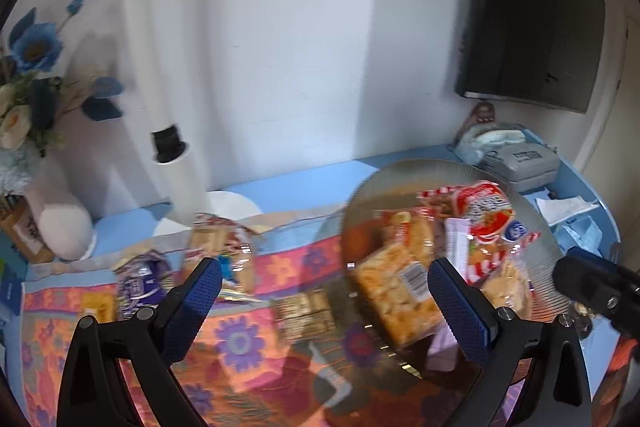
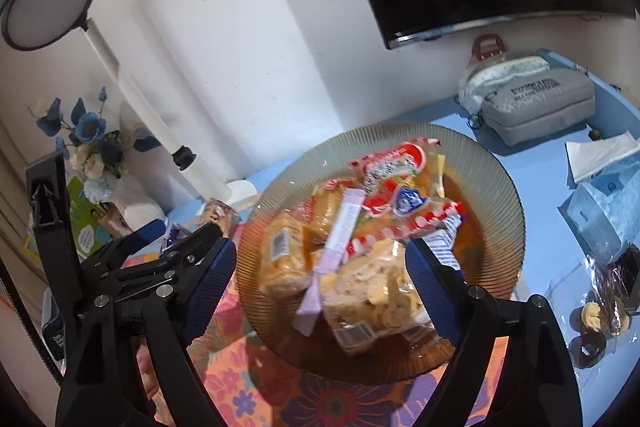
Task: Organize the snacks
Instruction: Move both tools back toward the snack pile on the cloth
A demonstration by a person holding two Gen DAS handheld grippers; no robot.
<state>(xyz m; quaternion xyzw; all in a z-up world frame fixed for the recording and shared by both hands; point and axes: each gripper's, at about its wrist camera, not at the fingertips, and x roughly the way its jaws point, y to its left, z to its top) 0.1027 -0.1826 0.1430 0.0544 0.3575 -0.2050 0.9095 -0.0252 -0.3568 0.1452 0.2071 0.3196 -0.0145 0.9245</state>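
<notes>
Beyond our left hand-held gripper point(image 1: 324, 301), whose jaws stand wide and empty, loose packets wait on the floral orange cloth point(image 1: 240, 347) covering the table: a purple foil snack packet point(image 1: 138, 285) past the left finger and a clear packet of golden biscuits point(image 1: 222, 247) just ahead of it. To its right sits the ribbed smoky glass plate point(image 2: 500, 179), already piled with wrapped snacks, the red-and-white snack bag point(image 2: 400, 195) topmost, apparently as the collecting point. Our right hand-held gripper point(image 2: 320, 283) hovers over that pile, open with nothing pinched, likely after a drop.
</notes>
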